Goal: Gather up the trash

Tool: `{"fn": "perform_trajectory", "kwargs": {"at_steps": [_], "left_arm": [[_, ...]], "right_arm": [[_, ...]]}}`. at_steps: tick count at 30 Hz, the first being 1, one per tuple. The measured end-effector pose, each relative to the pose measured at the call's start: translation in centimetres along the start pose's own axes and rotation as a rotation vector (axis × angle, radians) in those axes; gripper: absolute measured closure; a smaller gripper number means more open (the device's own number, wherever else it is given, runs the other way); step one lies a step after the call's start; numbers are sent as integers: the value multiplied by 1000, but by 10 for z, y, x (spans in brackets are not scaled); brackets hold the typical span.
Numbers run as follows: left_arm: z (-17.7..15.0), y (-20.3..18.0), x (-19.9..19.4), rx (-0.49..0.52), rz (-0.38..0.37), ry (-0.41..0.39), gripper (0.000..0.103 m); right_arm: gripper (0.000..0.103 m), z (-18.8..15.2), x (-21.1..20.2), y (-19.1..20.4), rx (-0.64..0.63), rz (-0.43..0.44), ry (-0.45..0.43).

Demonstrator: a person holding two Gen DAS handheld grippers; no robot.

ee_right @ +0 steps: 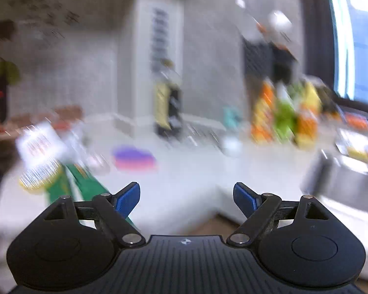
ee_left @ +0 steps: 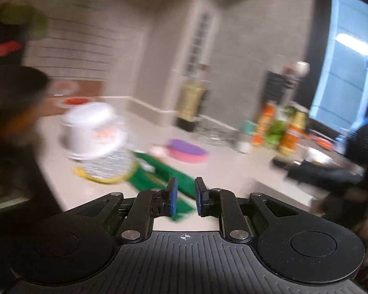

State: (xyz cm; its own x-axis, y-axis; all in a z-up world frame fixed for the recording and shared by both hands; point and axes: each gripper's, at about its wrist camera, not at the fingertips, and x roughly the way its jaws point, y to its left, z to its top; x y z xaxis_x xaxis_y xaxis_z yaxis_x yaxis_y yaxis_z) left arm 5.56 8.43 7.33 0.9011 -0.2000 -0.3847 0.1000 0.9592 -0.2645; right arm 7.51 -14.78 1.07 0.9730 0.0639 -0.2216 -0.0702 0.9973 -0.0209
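Observation:
Both views are blurred. A white tub (ee_left: 93,132) lies tilted on a striped bowl with a yellow rim (ee_left: 105,169) on the pale counter (ee_left: 233,171). A green wrapper (ee_left: 159,174) lies flat beside them. My left gripper (ee_left: 185,196) hovers above the wrapper's near end, its blue pads a narrow gap apart with nothing between them. The right wrist view shows the same white tub (ee_right: 39,144) and green wrapper (ee_right: 83,183) at the left. My right gripper (ee_right: 186,197) stands wide open and holds nothing, above the counter's front edge.
A purple and pink disc (ee_left: 187,150) lies mid-counter. A dark bottle (ee_left: 191,103) stands in the wall corner. Orange and green bottles (ee_left: 277,127) cluster by a sink (ee_left: 316,156) at the right. A black pan (ee_left: 12,83) sits at the left.

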Motion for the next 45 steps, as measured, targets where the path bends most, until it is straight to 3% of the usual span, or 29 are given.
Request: {"fn": "perform_trajectory", "kwargs": {"at_steps": [3,6,9,14,19,24,29,36,39,43,44,45], "left_arm": [[13,25,0,-40,65,10,85],[19,41,8,-82,73,54,85],[18,47,18,-96,54,91,85],[5,61,27,-152,49,118,85],[-10,95,11,-315,132,17,85],[-8,93,21,-269,124,49,85],[-16,87,28,-260,102,51,85],[-31,95,13,-270,135,69,85],[-35,103,8,-292,149,76,85],[-34,109,5,-315,143,62,85],[-34,109,5,-317,139,59,85],[-33,109,6,-316,135,58,85]], "right_arm": [[14,39,11,28,-10,88,-41],[12,56,38,58,-40,167,-7],[12,53,67,85,-66,251,96],[12,26,100,99,-89,310,198],[12,5,111,88,-62,313,238],[12,-5,120,90,-86,354,276],[12,-4,122,116,-129,411,258],[12,54,159,170,7,609,244],[12,64,176,188,-33,569,235],[13,42,206,189,-2,569,378],[16,34,212,188,18,569,405],[27,28,215,189,24,572,422]]}}
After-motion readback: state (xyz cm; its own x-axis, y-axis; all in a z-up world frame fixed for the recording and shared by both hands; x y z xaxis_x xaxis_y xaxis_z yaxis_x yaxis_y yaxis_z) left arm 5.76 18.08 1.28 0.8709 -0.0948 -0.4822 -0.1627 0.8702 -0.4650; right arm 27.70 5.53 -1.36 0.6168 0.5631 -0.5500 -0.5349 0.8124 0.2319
